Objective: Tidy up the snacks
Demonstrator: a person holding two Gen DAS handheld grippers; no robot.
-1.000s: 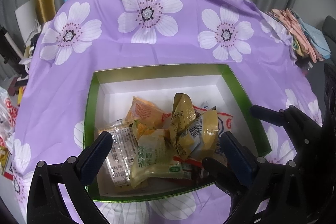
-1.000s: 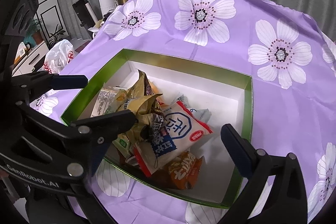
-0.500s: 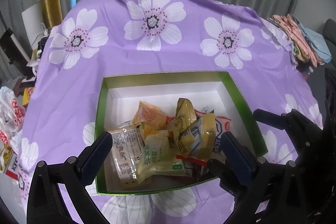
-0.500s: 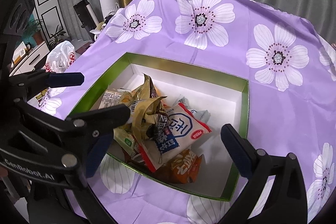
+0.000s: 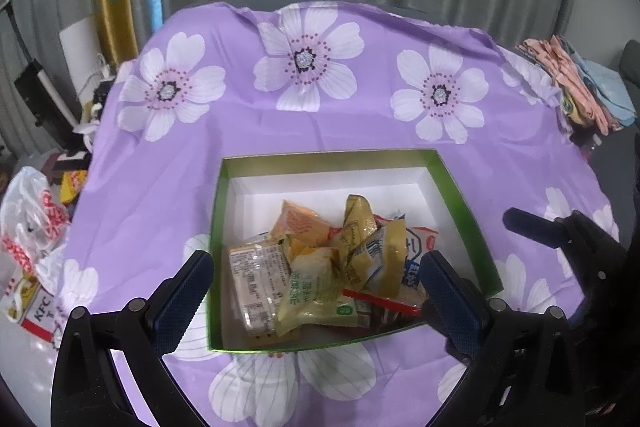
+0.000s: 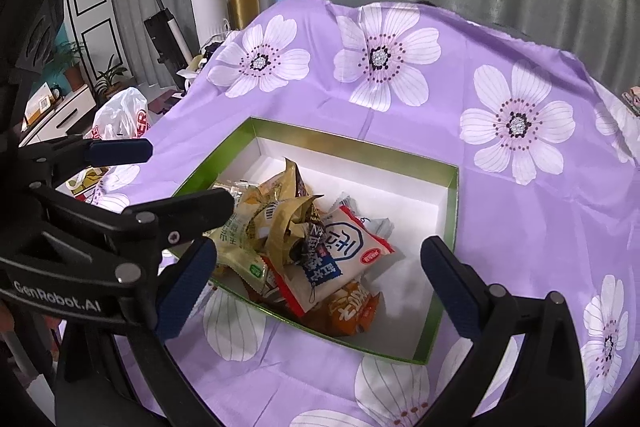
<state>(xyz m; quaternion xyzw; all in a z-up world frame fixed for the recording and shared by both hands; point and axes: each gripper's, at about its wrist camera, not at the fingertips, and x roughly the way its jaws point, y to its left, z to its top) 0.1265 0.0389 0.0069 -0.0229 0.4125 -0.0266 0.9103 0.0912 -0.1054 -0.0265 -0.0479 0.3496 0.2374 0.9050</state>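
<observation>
A green box with a white inside [image 5: 456, 187] [image 6: 450, 211] sits on the purple flowered cloth. It holds a heap of snack packets [image 5: 332, 267] [image 6: 304, 239]: yellow and gold ones, a clear wrapped one at the left, a white, blue and red packet [image 6: 344, 247] and an orange one [image 6: 352, 307]. My left gripper [image 5: 316, 299] is open and empty, held above the box's near edge. My right gripper [image 6: 320, 283] is open and empty, above the box's near side. The left gripper also shows at the left of the right wrist view [image 6: 120, 195].
The purple cloth [image 5: 320, 115] covers the table and drops off at the far and side edges. A white and red plastic bag [image 5: 32, 219] and a KFC box lie off the left side. Folded clothes [image 5: 580, 83] lie at the far right. Curtains hang behind.
Both grippers have pulled back and up from the box, which now looks smaller and farther. The snacks have not moved. Both grippers stay open.
</observation>
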